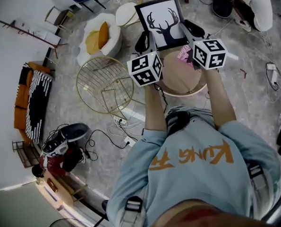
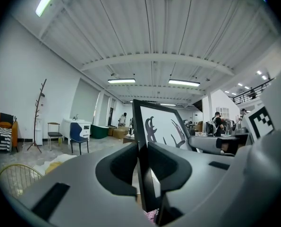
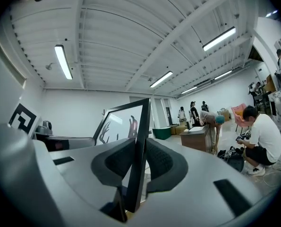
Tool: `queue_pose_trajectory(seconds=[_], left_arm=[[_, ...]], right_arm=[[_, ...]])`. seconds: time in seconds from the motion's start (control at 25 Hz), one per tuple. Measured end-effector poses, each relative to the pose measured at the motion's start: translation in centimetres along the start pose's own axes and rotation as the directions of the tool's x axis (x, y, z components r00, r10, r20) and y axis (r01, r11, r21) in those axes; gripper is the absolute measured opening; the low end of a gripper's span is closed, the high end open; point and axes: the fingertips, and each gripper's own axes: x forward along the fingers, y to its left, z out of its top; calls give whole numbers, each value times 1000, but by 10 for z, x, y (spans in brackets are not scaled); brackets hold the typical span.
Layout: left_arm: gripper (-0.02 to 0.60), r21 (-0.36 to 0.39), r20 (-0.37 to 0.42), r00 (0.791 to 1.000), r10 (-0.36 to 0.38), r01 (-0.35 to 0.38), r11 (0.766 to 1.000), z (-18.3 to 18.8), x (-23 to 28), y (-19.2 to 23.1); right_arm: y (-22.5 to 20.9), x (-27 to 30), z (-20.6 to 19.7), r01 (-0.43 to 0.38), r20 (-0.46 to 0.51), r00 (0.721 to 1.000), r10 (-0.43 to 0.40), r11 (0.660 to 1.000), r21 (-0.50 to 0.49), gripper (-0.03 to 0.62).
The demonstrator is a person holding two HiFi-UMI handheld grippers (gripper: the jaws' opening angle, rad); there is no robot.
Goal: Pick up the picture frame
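The picture frame (image 1: 161, 22) has a black border and a black deer-antler print on white. It hangs in the air over the far edge of a round wooden table (image 1: 180, 77), gripped at both sides. My left gripper (image 1: 143, 41) is shut on its left edge; in the left gripper view the frame (image 2: 165, 126) stands edge-on between the pads of that gripper (image 2: 143, 174). My right gripper (image 1: 193, 30) is shut on the right edge, and in the right gripper view the frame (image 3: 125, 123) is pinched in the jaws of that gripper (image 3: 137, 167).
A pink item (image 1: 183, 56) lies on the table. A gold wire basket chair (image 1: 105, 84) and a white seat with a yellow cushion (image 1: 100, 37) stand to the left. Cables and a power strip (image 1: 121, 122) lie on the floor. A person (image 1: 258, 6) crouches at the top right.
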Motion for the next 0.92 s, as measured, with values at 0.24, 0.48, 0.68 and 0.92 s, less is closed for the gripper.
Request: queue_pose_trajectory(seconds=[0.24, 0.48, 0.68, 0.92], left_arm=[[80, 23, 14, 1000, -15, 14, 1000, 8, -3, 3], [80, 23, 13, 999, -36, 36, 999, 4, 2, -1], [80, 25, 10, 999, -43, 43, 999, 2, 7, -3], [80, 17, 21, 999, -30, 29, 999, 8, 14, 1]], right_arm=[[6, -2, 4, 4, 12, 1000, -4, 1000, -8, 72], [1, -5, 3, 23, 9, 1000, -22, 999, -23, 72], [-4, -3, 0, 31, 6, 1000, -31, 999, -17, 72], [-6, 5, 6, 40, 22, 999, -40, 999, -26, 72]])
